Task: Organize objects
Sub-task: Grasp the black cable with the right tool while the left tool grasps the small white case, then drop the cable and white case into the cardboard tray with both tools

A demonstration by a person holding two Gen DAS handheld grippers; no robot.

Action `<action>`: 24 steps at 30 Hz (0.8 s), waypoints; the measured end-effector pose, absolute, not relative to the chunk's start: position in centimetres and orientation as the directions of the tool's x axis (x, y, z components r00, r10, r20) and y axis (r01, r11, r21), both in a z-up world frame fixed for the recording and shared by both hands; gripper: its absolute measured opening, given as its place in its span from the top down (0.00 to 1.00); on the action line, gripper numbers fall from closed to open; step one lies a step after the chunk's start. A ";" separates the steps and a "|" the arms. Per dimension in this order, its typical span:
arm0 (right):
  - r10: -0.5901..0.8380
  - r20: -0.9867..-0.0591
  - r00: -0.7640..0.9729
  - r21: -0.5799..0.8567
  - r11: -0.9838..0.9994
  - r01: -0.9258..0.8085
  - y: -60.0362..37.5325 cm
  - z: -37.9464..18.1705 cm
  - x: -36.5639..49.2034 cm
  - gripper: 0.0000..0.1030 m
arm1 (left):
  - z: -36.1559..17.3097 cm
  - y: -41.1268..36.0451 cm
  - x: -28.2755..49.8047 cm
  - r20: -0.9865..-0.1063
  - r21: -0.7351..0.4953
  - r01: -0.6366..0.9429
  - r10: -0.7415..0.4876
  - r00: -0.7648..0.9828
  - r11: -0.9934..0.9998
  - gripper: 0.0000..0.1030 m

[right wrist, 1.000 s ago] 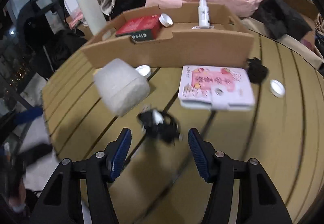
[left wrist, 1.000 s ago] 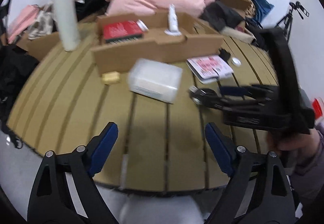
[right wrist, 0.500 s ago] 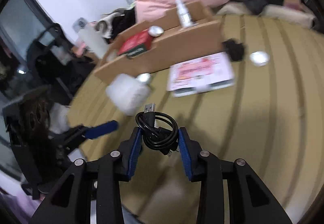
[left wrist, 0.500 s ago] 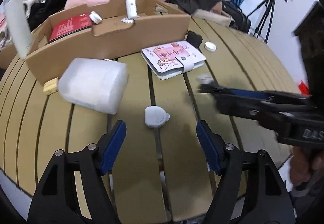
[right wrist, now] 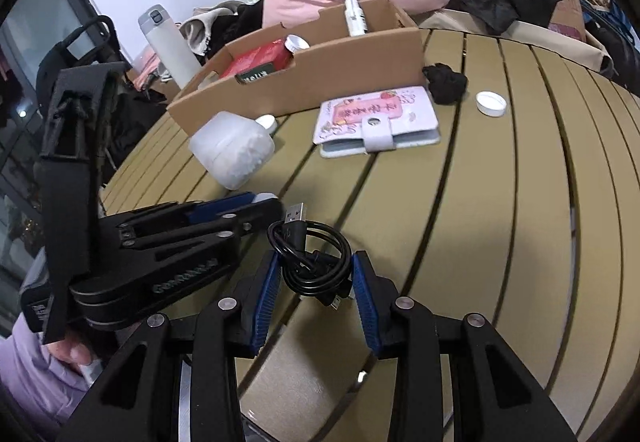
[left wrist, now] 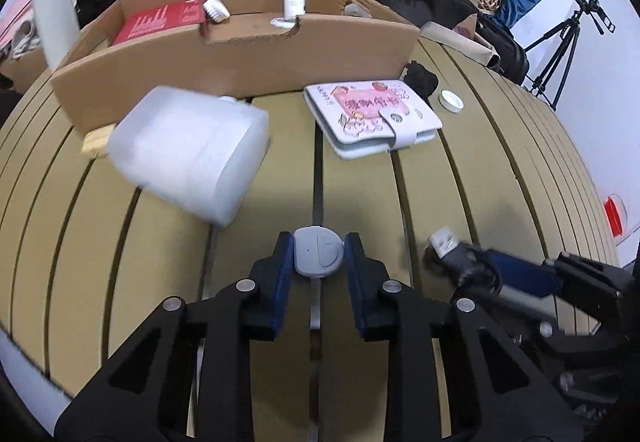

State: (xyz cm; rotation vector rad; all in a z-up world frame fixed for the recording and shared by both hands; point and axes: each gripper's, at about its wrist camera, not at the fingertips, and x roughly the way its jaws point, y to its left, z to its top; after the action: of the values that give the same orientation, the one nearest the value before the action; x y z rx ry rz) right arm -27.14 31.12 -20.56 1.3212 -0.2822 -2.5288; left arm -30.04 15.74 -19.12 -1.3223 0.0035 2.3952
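The left claw is closing on a small grey device; the right claw grips a coiled black USB cable. Pink lettering on the notebook, far across the slatted tan desk, is unreadable.

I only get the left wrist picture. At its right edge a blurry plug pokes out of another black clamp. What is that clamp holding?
Observer: The right gripper is shut on a coiled black USB cable; your plug is one end of it.
Operator: And the blurry white pillar at my top left?
Observer: A tall white flask with a grey flip lid, upright beyond the brown cardboard tray.
Operator: Anything hidden behind the cloudy white plastic jug?
Observer: A small round white cap lies beside the cloudy white plastic jug, close to the tray's front wall.
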 end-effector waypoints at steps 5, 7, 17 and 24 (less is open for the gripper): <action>-0.292 -0.760 -0.581 0.255 -0.956 0.148 31.3 -18.5 -24.0 0.61 | -12.7 11.4 -24.5 -0.738 -0.179 -0.344 0.357 -0.573 -0.922 0.79; -0.278 -0.755 -0.594 0.236 -0.960 0.150 31.4 -17.2 -22.3 0.61 | -10.0 9.0 -22.1 -0.721 -0.185 -0.308 0.341 -0.603 -0.933 0.79; -0.191 -0.704 -0.685 0.084 -0.979 0.186 32.1 -8.7 -11.6 0.61 | -1.9 -0.8 -12.6 -0.621 -0.208 -0.179 0.271 -0.735 -0.962 0.79; -0.373 -0.643 -0.669 0.158 -0.919 0.360 32.2 -2.1 -13.2 0.61 | 2.7 -1.2 -16.9 -0.574 -0.226 -0.260 0.344 -0.743 -0.939 0.79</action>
State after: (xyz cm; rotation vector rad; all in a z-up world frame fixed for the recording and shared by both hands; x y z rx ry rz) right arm -13.16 32.21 -2.09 0.9897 -0.0248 -2.5523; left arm -16.90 -1.25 2.74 -0.9123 -0.1876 2.6577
